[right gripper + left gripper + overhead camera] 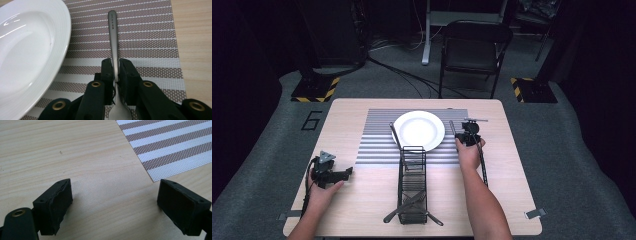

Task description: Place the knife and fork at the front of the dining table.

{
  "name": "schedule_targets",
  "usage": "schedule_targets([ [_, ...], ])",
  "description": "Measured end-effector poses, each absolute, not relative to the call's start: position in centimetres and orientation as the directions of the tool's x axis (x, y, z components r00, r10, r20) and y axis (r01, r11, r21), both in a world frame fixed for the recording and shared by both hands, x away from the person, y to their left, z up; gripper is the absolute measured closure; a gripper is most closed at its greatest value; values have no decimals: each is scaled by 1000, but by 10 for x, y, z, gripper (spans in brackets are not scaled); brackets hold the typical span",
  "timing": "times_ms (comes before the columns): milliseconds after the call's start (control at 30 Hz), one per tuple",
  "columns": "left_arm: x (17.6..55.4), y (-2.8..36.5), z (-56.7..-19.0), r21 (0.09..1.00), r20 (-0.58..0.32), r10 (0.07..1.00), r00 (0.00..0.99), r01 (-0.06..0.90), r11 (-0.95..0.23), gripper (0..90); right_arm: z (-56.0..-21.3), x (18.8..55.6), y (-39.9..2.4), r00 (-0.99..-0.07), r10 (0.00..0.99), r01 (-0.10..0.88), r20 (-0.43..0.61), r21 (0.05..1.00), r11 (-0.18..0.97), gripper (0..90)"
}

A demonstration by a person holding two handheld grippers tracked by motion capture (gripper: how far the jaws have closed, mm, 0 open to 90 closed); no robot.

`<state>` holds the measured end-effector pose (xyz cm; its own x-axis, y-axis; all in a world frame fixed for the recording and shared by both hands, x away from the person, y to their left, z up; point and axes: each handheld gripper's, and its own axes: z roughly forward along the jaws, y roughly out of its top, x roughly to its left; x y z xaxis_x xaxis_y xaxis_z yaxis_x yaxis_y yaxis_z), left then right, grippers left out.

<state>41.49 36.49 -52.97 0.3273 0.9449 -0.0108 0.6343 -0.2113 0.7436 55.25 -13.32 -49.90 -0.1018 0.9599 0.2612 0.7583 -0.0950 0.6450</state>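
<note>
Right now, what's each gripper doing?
Left gripper: open, nothing between the jaws, over the bare table.
Right gripper: closed on a utensil handle beside the plate.

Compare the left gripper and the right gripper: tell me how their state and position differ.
The left gripper has its fingers spread wide with nothing between them; the right gripper has its fingers nearly together around a metal utensil handle. The left gripper sits over bare wooden table, just off the striped placemat; the right gripper is over the placemat beside the white plate. Both have black fingers and are hand-held.
</note>
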Motion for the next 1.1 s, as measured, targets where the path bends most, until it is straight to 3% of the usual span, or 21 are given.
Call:
schedule_targets([
  [300, 415, 364, -530, 745, -13, 946, 324, 634, -207, 126, -487, 539, -144, -134, 969, 757, 205, 653, -34, 801],
  [500, 415, 365, -530, 747, -14, 947, 322, 633, -204, 132, -477, 525, -149, -192, 964, 749, 181, 662, 25, 863],
  [1100, 415, 365, -530, 746, -12, 947, 321, 633, -205, 133, -493, 498, -158, -209, 969, 766, 129, 637, 80, 893],
])
